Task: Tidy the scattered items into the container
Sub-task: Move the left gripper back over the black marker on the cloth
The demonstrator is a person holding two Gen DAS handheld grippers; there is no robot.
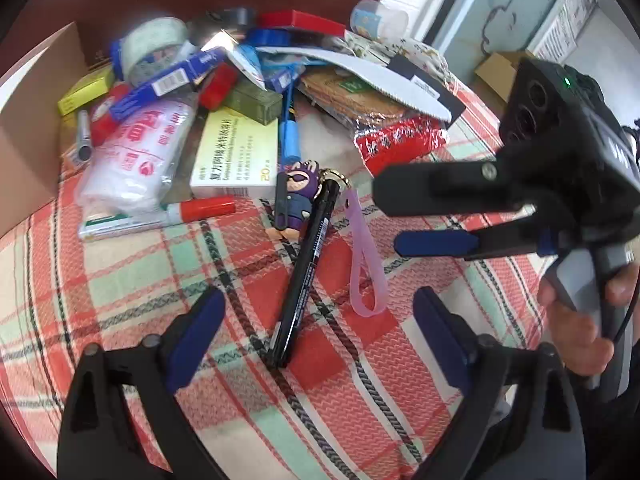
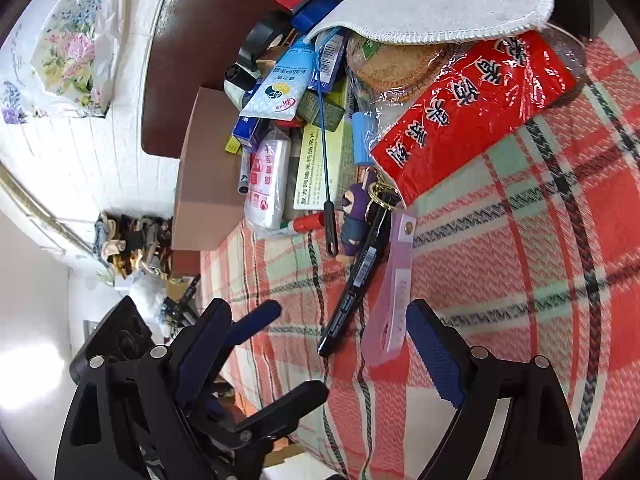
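Both spread wide, empty: left gripper [image 1: 320, 320] straddling black pen [image 1: 306, 276] on plaid cloth [image 1: 120, 280]; right gripper [image 2: 316, 344] beside pink strap [image 2: 394, 284], near cardboard box [image 2: 200, 176].

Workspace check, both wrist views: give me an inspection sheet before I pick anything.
Surface: plaid tablecloth, red, green and cream.
Job's things: black pen and purple figure keychain with pink strap lie loose on the cloth; cardboard box at left.
Clutter: heap of tape rolls, boxes, red packet, white insole.
Grippers: left hand-held gripper open, empty, over the pen; right hand-held gripper open, empty.
Cables: thin black lead by right hand.
Surroundings: white tiled wall, floral bag.
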